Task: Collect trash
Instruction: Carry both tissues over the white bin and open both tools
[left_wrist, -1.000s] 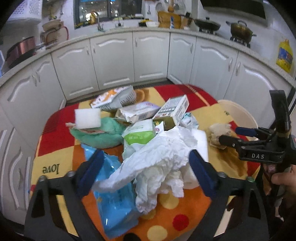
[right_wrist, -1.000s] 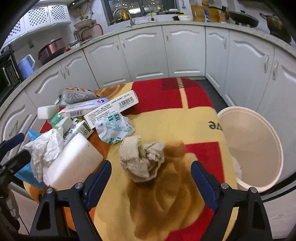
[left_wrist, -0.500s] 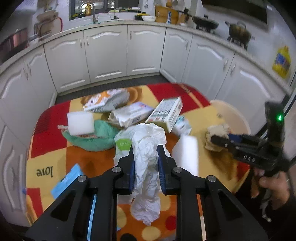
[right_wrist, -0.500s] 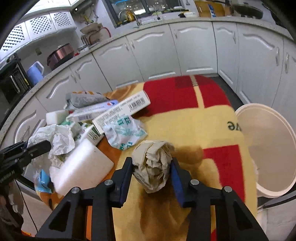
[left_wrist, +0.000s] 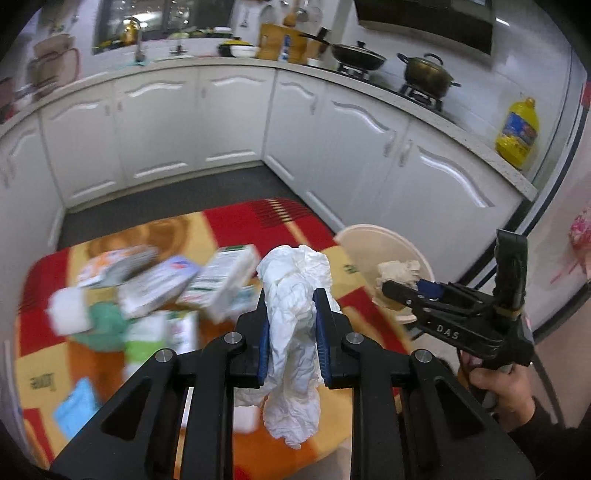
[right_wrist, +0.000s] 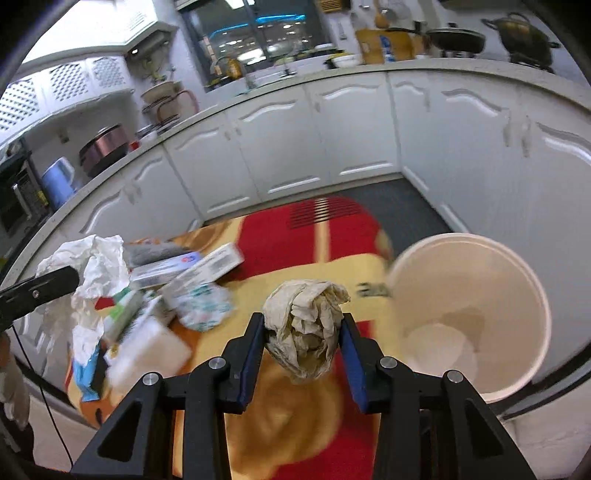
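Now pinching white crumpled paper (left_wrist: 295, 314) in left gripper (left_wrist: 291, 328) fingers, brown paper wad (right_wrist: 304, 332) in right gripper (right_wrist: 303, 354), hovering near bin (right_wrist: 532, 295); boxes (left_wrist: 221, 284) and wrappers waiting on table (left_wrist: 37, 332)

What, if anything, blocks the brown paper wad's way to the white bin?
Nothing visible. The right gripper holds the brown paper wad above the tablecloth; the white bin stands open beside it, open air between.
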